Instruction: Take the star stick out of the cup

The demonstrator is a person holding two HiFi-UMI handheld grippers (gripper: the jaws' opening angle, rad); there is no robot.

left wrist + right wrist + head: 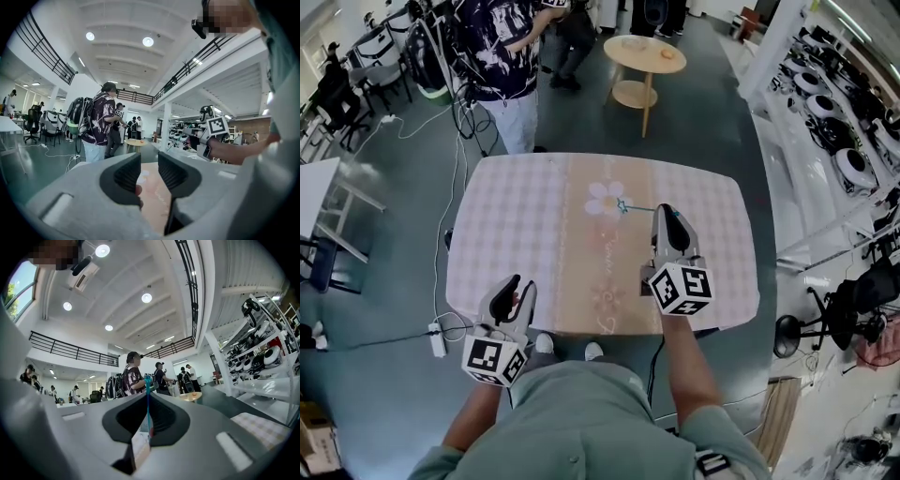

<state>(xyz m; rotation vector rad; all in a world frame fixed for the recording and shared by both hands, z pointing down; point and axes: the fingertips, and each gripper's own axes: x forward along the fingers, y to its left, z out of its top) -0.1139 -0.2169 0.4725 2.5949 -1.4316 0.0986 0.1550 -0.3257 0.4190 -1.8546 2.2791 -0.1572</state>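
A pale flower-shaped cup stands on the pink checked table, right of its middle. My right gripper hovers just right of the cup, shut on the thin teal star stick. The stick points left, and its star end sits beside the cup's right rim, outside the cup. In the right gripper view the stick rises straight up from between the closed pads. My left gripper hangs at the table's near left edge. Its jaws stand a little apart, with nothing between them, in the left gripper view.
A person in a patterned shirt stands at the table's far left corner. Behind is a round wooden side table. A power strip and cables lie on the floor at left. Shelves of equipment and a black chair are on the right.
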